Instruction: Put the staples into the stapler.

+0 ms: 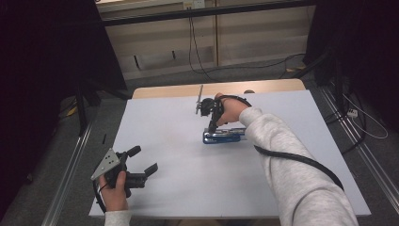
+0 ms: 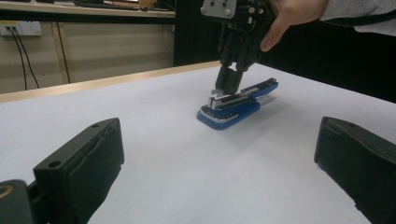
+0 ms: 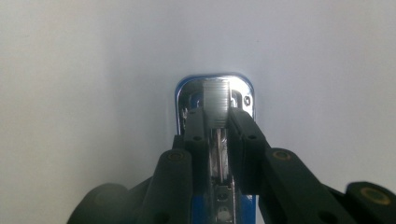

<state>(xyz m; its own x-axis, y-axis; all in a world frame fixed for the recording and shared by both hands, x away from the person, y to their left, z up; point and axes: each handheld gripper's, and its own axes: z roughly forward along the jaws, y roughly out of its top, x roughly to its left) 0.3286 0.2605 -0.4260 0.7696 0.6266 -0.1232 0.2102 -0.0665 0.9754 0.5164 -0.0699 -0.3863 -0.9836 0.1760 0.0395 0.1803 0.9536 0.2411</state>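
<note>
A blue and chrome stapler [image 1: 225, 136] [image 2: 236, 105] [image 3: 183, 99] lies flat on the white table top [image 1: 188, 188], right of the middle. My right gripper [image 1: 211, 127] [image 2: 227, 86] [image 3: 217, 119] points straight down at its near end. It is shut on a ridged silver strip of staples [image 3: 217, 99] [image 2: 216, 92], which it holds at the stapler's front tip. My left gripper [image 1: 143, 160] [image 2: 219, 163] is held low near the front left of the table. It stands open with nothing between its black pads [image 2: 86, 163], aimed toward the stapler.
The white sheet covers a wooden table whose far edge [image 1: 216, 87] shows bare. Beyond it, cables [image 1: 197, 56] run over the grey floor by a pale wall. Metal rails [image 1: 70, 169] flank the table on both sides.
</note>
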